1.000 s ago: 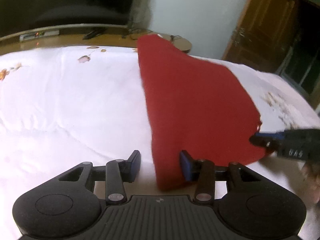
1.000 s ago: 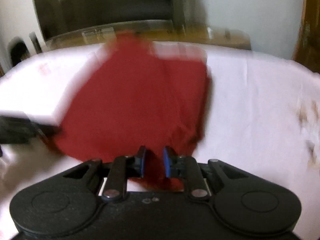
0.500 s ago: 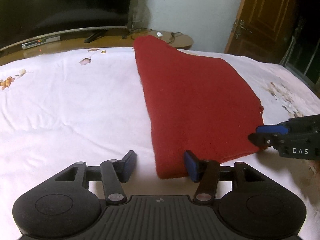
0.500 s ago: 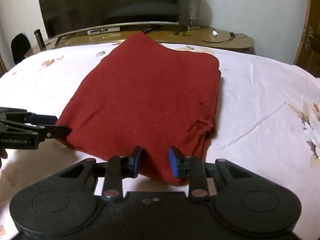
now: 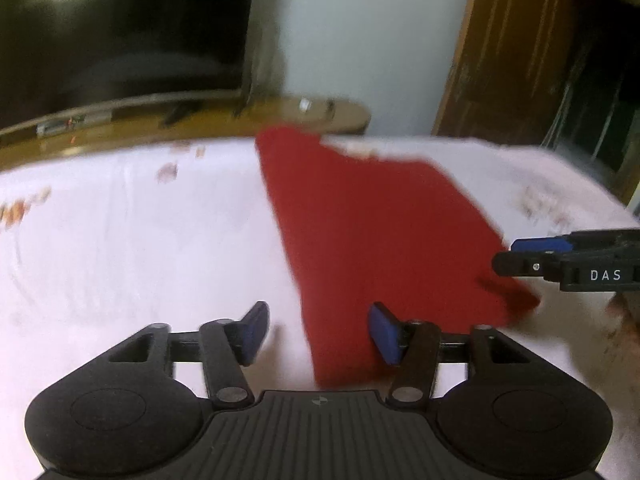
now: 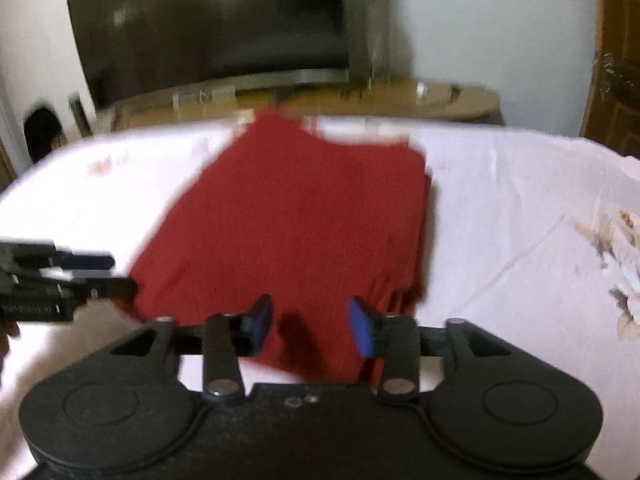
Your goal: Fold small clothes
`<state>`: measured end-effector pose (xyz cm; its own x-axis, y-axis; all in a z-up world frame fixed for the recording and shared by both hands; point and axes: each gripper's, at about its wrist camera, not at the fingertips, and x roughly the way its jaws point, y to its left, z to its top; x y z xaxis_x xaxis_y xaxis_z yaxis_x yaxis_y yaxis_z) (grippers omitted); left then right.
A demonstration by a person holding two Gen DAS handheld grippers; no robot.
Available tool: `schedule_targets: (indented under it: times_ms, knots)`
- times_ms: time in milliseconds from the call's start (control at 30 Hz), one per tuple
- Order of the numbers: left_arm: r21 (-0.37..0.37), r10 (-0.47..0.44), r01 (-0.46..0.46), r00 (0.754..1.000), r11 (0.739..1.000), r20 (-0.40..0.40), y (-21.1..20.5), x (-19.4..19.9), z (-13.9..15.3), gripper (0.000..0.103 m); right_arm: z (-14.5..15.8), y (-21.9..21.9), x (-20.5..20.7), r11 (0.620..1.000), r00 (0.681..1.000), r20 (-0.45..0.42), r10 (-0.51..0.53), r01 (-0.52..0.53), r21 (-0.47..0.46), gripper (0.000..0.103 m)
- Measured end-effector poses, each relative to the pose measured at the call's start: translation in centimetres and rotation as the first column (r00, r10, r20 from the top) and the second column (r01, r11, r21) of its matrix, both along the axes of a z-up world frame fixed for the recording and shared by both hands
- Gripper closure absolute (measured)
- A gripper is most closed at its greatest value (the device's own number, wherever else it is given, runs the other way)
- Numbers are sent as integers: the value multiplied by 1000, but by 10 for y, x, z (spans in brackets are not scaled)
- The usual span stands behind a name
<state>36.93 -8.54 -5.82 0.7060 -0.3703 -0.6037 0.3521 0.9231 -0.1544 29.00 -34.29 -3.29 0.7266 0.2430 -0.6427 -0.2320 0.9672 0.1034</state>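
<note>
Red cloth (image 5: 376, 232), folded into a flat stack, lies on the bed (image 5: 132, 240) with its near edge right by both grippers. The left gripper (image 5: 318, 330) sits at the cloth's near left corner; its fingers (image 5: 384, 332) are spread and opening, one blue pad over the bare sheet and the other over the red fabric, with the corner lying between them but not pinched. The right gripper (image 6: 310, 326) hovers at the cloth's near right corner, its fingers (image 6: 360, 332) also parting, the fabric edge between them with clear gaps on either side, so nothing is gripped. From each side the other gripper shows at the cloth's edge, its dark tips close to the fabric.

The cloth stretches away from the grippers across the white bedsheet, which carries a faint printed flower pattern (image 6: 616, 240) toward the edges. The layers show along the right side of the stack (image 6: 424, 240). Its far end reaches almost to the far edge of the bed.

Beyond the bed stands a low wooden table (image 5: 280, 114) holding a large dark television (image 6: 208, 28). A pale wall (image 5: 360, 40) rises behind, and a brown wooden door (image 5: 512, 52) stands to the right.
</note>
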Motion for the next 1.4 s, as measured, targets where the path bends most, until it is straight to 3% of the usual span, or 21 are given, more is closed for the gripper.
schedule_targets:
  times_ms: [33, 133, 267, 300, 333, 367, 400, 433, 500, 633, 767, 833, 867, 933, 1033, 1133, 1233, 1333, 1367, 1400]
  knots:
    - [-8, -4, 4, 1000, 1000, 22, 1, 7, 3, 25, 5, -6, 2, 1000, 999, 38, -6, 5, 24, 46]
    - [-85, -23, 23, 1000, 996, -1, 11, 42, 2, 24, 12, -23, 20, 996, 996, 60, -59, 55, 74, 36]
    - [-267, -33, -8, 988, 964, -149, 34, 94, -27, 24, 2, -69, 53, 950, 987, -37, -156, 160, 269, 32]
    - [-331, -64, -4, 979, 944, -193, 38, 105, -39, 24, -5, -79, 61, 933, 987, -74, -145, 161, 323, 32]
    - [-415, -106, -13, 959, 910, -263, 43, 116, -56, 24, -15, -85, 71, 914, 985, -122, -122, 159, 373, 31]
    - [-482, -121, -30, 952, 876, -280, 48, 120, -68, 26, -29, -90, 83, 898, 977, -189, -104, 173, 404, 31]
    - [-508, -130, -32, 951, 861, -281, 52, 123, -71, 30, -45, -91, 95, 899, 960, -263, -94, 195, 391, 29]
    - [-516, -146, -25, 946, 856, -288, 54, 124, -71, 38, -46, -91, 94, 901, 972, -217, -88, 170, 398, 28]
    - [-550, -184, -15, 934, 835, -305, 57, 126, -76, 42, -43, -92, 98, 894, 969, -243, -50, 152, 422, 28]
    - [-553, -210, 4, 927, 833, -310, 50, 133, -79, 38, -53, -100, 98, 858, 969, -246, 31, 101, 504, 28]
    - [-550, -224, 25, 927, 835, -299, 40, 141, -78, 35, -62, -112, 102, 789, 965, -259, 41, 128, 601, 28]
    - [-549, -216, 20, 931, 836, -294, 39, 141, -78, 35, -63, -108, 106, 805, 969, -238, 63, 91, 587, 30]
    - [-550, -213, 14, 930, 835, -300, 41, 140, -76, 35, -62, -107, 111, 817, 971, -228, 67, 77, 572, 40]
    - [-544, -205, 7, 931, 839, -304, 44, 133, -74, 35, -59, -113, 114, 827, 970, -231, 73, 70, 557, 47]
    - [-536, -193, -4, 931, 844, -310, 48, 127, -71, 35, -53, -132, 103, 842, 970, -235, 67, 71, 534, 29]
    - [-526, -163, -30, 934, 850, -317, 45, 125, -70, 35, -59, -150, 93, 787, 956, -268, 115, 78, 613, 23]
    - [-524, -138, -62, 932, 850, -334, 41, 130, -69, 35, -59, -142, 104, 773, 949, -268, 163, 46, 633, 14]
    - [-507, -111, -82, 935, 858, -338, 39, 120, -67, 34, -55, -123, 125, 800, 946, -261, 193, 2, 600, 25]
    - [-498, -99, -86, 938, 863, -334, 40, 116, -65, 34, -53, -120, 126, 818, 948, -256, 190, -9, 575, 39]
    - [-489, -87, -92, 939, 867, -332, 40, 114, -63, 34, -53, -118, 129, 834, 947, -263, 184, -9, 552, 46]
